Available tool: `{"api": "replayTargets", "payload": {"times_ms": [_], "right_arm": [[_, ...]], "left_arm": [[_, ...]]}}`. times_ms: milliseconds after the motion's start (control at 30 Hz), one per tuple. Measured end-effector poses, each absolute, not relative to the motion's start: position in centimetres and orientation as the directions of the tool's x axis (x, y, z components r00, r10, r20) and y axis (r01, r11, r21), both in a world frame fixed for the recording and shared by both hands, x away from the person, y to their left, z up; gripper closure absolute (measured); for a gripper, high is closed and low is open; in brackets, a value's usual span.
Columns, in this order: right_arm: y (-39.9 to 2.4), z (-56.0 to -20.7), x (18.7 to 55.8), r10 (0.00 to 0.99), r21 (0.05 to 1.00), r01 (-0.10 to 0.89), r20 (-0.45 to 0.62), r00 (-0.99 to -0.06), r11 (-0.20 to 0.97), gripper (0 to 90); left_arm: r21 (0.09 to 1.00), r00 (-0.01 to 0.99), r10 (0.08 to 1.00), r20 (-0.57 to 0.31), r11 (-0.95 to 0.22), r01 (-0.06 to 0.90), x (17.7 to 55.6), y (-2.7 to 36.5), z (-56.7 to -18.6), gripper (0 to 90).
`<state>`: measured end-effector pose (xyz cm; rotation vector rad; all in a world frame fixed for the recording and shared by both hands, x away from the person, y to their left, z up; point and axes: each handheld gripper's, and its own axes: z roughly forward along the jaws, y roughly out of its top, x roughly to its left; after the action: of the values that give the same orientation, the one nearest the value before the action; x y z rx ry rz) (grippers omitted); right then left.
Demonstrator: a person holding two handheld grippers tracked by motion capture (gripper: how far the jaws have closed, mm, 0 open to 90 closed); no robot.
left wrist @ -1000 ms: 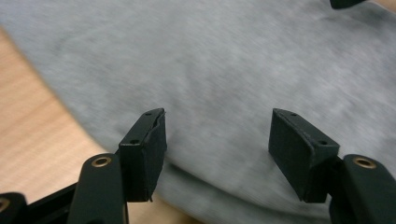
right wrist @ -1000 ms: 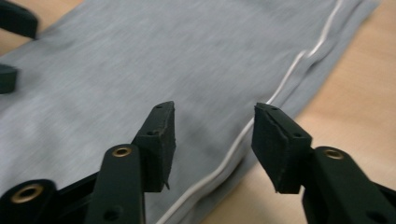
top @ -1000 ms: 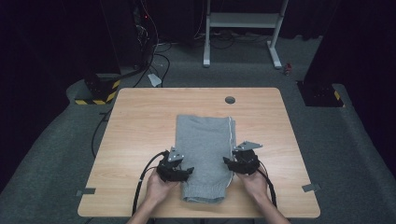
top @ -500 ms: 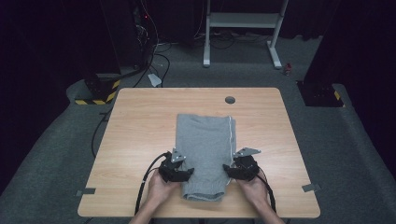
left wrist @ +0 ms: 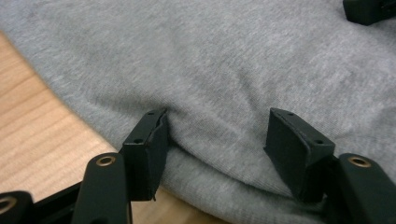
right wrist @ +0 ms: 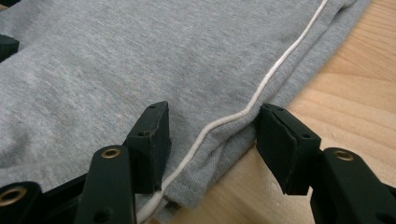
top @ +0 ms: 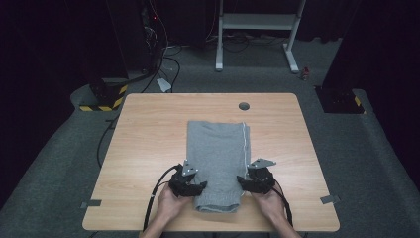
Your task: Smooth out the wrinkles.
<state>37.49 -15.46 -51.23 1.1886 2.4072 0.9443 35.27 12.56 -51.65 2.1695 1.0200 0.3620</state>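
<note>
Grey garment (top: 216, 158) is lying folded mid-table (top: 148, 148); left gripper (top: 194, 187) and right gripper (top: 247, 182) are straddling its near side edges, jaws open, unclamped, probably lining up to fold.

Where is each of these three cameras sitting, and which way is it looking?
High view: above the person's side, looking forward and down at the table; forearms and both hands show.
Left gripper view: rides the left gripper, looking along its open jaws.
Right gripper view: rides the right gripper, jaws astride the white stripe.
All share the grey garment.
</note>
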Motion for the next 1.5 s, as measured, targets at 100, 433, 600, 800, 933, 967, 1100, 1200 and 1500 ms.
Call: {"api": "replayTargets", "payload": {"times_ms": [100, 433, 600, 800, 933, 967, 1100, 1200, 1500], "right_arm": [[-15.5, -51.2, 37.1, 0.783, 0.67, 0.591, 0.021, -0.621, 0.45, 44.1], [-16.4, -51.1, 35.2, 0.761, 0.659, 0.593, 0.047, -0.647, 0.464, 45.3], [-17.1, -50.3, 35.5, 0.767, 0.675, 0.604, 0.088, -0.636, 0.423, 46.6], [-18.0, -49.5, 37.6, 0.806, 0.7, 0.633, 0.141, -0.575, 0.33, 45.1], [-18.1, -49.5, 39.6, 0.832, 0.694, 0.657, 0.152, -0.533, 0.294, 45.5], [-18.1, -49.5, 40.0, 0.836, 0.692, 0.662, 0.157, -0.525, 0.286, 45.6], [-18.0, -49.4, 41.7, 0.855, 0.685, 0.681, 0.164, -0.493, 0.261, 48.5], [-17.7, -49.4, 42.7, 0.867, 0.683, 0.687, 0.159, -0.471, 0.248, 50.2], [-17.0, -49.6, 44.8, 0.887, 0.663, 0.713, 0.16, -0.433, 0.228, 50.5]], "left_arm": [[0.697, 0.655, 0.754, -0.056, -0.44, 0.567, 34.8, 12.4, -51.6, 39.1], [0.677, 0.687, 0.717, -0.119, -0.448, 0.585, 32.8, 11.9, -51.2, 38.0], [0.694, 0.668, 0.731, -0.14, -0.409, 0.593, 33.8, 12.5, -50.3, 35.9], [0.68, 0.59, 0.785, -0.188, -0.329, 0.655, 37.1, 13.9, -49.5, 35.5], [0.675, 0.527, 0.831, -0.178, -0.286, 0.68, 39.1, 14.8, -49.2, 35.2], [0.667, 0.512, 0.84, -0.18, -0.278, 0.691, 39.6, 15.0, -49.2, 35.3], [0.657, 0.464, 0.868, -0.175, -0.248, 0.711, 41.3, 15.8, -49.5, 35.7], [0.625, 0.436, 0.884, -0.17, -0.246, 0.741, 42.6, 16.1, -50.0, 35.5], [0.617, 0.385, 0.904, -0.188, -0.196, 0.762, 45.3, 16.8, -50.8, 35.4]]}}
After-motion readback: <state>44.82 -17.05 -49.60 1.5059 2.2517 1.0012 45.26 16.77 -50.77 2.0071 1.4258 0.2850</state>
